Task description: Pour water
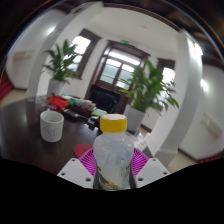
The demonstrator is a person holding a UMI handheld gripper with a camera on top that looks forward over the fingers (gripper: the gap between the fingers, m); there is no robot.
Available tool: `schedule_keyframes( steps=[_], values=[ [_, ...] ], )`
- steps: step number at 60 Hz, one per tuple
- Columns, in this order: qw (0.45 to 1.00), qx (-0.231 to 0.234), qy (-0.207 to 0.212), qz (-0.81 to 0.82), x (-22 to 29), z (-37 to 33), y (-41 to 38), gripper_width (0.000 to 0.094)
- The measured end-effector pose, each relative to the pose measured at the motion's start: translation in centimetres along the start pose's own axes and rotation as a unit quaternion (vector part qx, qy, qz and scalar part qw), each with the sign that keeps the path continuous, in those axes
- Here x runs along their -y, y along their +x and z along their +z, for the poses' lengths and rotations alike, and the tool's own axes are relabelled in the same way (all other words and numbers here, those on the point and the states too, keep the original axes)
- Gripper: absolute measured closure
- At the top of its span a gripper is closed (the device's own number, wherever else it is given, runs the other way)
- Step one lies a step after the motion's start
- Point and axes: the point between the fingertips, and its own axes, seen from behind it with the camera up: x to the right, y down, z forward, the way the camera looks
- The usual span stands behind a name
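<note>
A clear plastic bottle (113, 152) with a yellow cap stands upright between my fingers, and both magenta pads (86, 159) press on its sides. My gripper (112, 166) is shut on the bottle and holds it above the dark table (25, 125). A white cup (51, 125) stands on the table, ahead of the fingers and to the left. The bottle's base is hidden below the fingers.
A red and dark object (70, 103) lies on the table beyond the cup. A large green plant (152, 88) stands to the right behind the bottle, another plant (62, 62) at the back left. Windows (122, 68) line the far wall.
</note>
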Motion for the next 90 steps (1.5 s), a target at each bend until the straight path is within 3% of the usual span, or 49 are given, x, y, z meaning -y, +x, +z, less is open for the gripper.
schedule_keyframes(
  steps=[12,21,46,55,62,68,78,90],
  values=[
    [0.963,0.009,0.015,-0.268,5.8,3.6,-4.9,0.0522],
    [0.9,-0.025,0.031,-0.435,9.4,6.0,-8.4,0.0524],
    [0.648,-0.082,0.058,-0.755,12.4,9.8,-12.0,0.0503],
    [0.624,-0.082,0.059,-0.775,11.6,10.3,-12.4,0.0508],
    [0.66,-0.072,0.061,-0.746,11.5,10.1,-12.2,0.05],
    [0.74,-0.049,0.058,-0.669,11.6,9.6,-11.4,0.0499],
    [0.896,0.017,0.061,-0.439,12.5,8.3,-9.3,0.0506],
    [0.991,0.077,0.031,-0.108,10.6,7.7,-6.1,0.0505]
  ],
)
